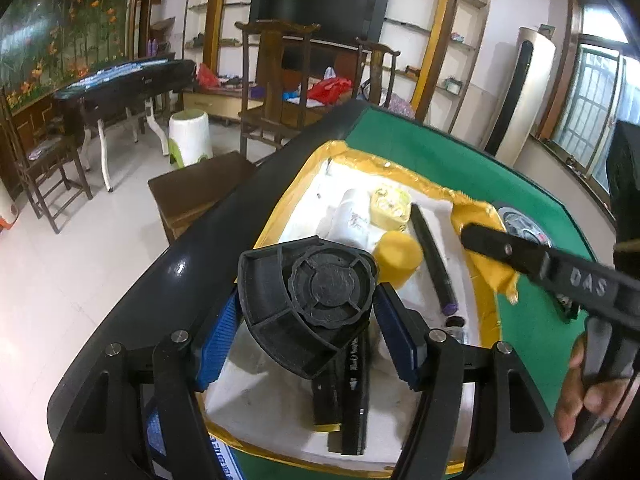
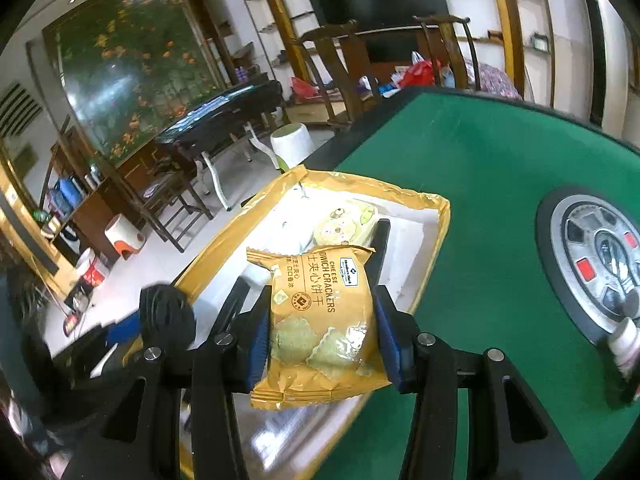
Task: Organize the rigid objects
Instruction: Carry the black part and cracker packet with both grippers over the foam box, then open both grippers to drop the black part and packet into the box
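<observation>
My left gripper [image 1: 308,324] is shut on a black fan-shaped plastic part [image 1: 308,300] and holds it above a white box with yellow taped edges [image 1: 304,176]. Inside the box lie a yellow cylinder [image 1: 398,258], a black marker [image 1: 432,264], a white bottle [image 1: 352,216], a yellow packet [image 1: 390,206] and black bars [image 1: 348,400]. My right gripper [image 2: 320,332] is shut on a yellow cheese cracker packet [image 2: 320,320], held over the same box [image 2: 436,216]. The right gripper body shows in the left wrist view [image 1: 560,276].
The box sits on a green felt table [image 2: 480,184] with a black rim [image 1: 160,280]. A round silver and black hub [image 2: 596,264] is set in the table's middle. Beyond the edge stand a brown stool [image 1: 196,188], wooden chairs and a white stool [image 1: 190,136].
</observation>
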Motion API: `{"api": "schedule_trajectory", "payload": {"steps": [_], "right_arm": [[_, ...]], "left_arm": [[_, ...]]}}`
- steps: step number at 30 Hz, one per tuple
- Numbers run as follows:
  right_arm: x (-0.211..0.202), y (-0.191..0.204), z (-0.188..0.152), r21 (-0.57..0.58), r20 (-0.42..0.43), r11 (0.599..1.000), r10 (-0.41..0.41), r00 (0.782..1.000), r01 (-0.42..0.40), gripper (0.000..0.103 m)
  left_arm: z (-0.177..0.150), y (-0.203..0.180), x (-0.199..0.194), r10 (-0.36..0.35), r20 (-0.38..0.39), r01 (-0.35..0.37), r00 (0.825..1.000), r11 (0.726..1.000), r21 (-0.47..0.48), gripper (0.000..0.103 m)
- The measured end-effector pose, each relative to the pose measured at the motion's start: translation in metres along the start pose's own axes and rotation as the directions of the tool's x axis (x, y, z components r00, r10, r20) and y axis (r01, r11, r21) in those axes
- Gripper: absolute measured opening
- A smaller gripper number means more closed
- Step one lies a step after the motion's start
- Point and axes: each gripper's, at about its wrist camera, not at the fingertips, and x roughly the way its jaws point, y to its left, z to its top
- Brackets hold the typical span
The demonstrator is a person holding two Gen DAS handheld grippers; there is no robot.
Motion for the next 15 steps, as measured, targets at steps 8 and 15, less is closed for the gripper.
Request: {"api": "schedule_trajectory", "payload": {"steps": [8,15], "right_arm": [[0.020,0.003,0.009,0.003,-0.025,0.998,-0.062,0.998,0.063,0.043],[0.038,-0.001,0.013,0.011,-0.068,0.994,-0.109,0.992,0.110,0.042]], "left_arm": [[-0.003,0.002,0.003,-0.005,-0.016,0.005,1.000,1.000,0.008,0.067],[-0.005,-0.001,0.008,-0.014,-0.037,0.016,0.999,0.999,0.028,0.067]]}}
